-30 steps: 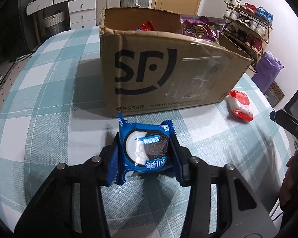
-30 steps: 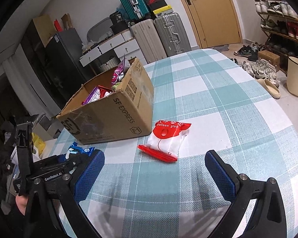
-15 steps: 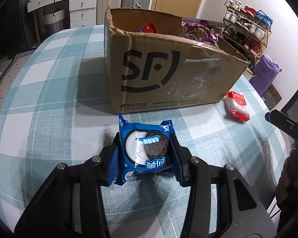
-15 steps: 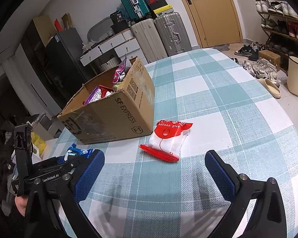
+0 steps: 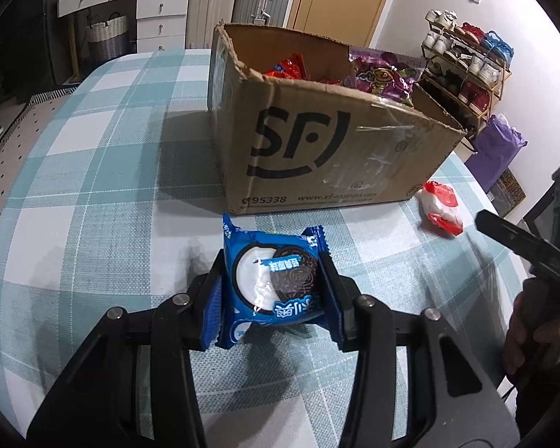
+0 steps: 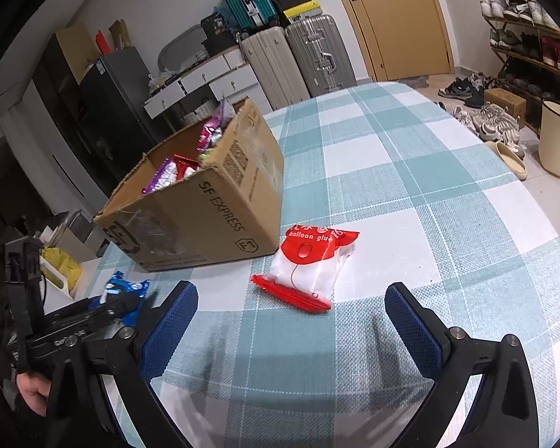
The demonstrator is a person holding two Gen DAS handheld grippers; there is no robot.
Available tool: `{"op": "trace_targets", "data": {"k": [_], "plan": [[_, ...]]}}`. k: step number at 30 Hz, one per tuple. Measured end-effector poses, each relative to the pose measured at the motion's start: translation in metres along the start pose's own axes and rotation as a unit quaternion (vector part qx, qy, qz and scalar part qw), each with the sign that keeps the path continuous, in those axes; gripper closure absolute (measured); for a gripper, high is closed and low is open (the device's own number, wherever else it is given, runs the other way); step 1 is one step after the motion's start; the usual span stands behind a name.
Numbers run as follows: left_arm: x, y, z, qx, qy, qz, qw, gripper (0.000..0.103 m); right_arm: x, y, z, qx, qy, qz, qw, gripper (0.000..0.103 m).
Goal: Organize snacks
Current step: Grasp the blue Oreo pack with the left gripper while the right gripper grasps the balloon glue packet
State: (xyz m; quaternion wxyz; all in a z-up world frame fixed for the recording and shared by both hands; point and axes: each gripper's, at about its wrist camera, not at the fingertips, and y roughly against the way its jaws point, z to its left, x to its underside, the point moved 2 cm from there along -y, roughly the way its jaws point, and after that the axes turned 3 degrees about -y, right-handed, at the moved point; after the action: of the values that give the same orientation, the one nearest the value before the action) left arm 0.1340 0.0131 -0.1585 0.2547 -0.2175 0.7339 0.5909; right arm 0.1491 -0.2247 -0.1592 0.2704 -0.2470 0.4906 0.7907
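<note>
My left gripper (image 5: 272, 291) is shut on a blue Oreo packet (image 5: 276, 283) and holds it above the checked tablecloth, in front of the open cardboard SF box (image 5: 328, 149). The box holds several snack bags (image 5: 380, 74). It also shows in the right wrist view (image 6: 212, 209), left of centre. A red and white balloon glue packet (image 6: 310, 265) lies on the cloth right of the box, and shows in the left wrist view (image 5: 442, 207). My right gripper (image 6: 291, 317) is open and empty, just short of that packet. The left gripper with the Oreo packet (image 6: 125, 293) is at its lower left.
The table (image 6: 429, 171) has a teal and white checked cloth with a rounded edge. Suitcases (image 6: 298, 59), drawers and a shoe rack (image 6: 522, 18) stand around the room. A bin (image 6: 558, 138) and shoes are on the floor to the right.
My left gripper has risen and moved toward the box with the Oreo packet, so more of the box's inside shows. My right gripper has edged closer to the balloon glue packet.
</note>
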Motion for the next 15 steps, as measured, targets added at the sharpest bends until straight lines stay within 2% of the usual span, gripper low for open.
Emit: {"op": "trace_targets", "data": {"k": [12,14,15], "plan": [[0.013,0.012,0.018,-0.011,0.015,0.003,0.9998,0.061,-0.013,-0.032,-0.004,0.029,0.018,0.03,0.999,0.002],[0.015,0.013,0.021,-0.012,0.018,0.003,0.9997,0.061,-0.016,-0.038,-0.002,0.032,0.024,0.036,0.999,0.006],[0.016,0.014,0.023,-0.013,0.02,0.003,0.9997,0.061,-0.017,-0.042,-0.001,0.033,0.027,0.041,0.998,0.011]]}}
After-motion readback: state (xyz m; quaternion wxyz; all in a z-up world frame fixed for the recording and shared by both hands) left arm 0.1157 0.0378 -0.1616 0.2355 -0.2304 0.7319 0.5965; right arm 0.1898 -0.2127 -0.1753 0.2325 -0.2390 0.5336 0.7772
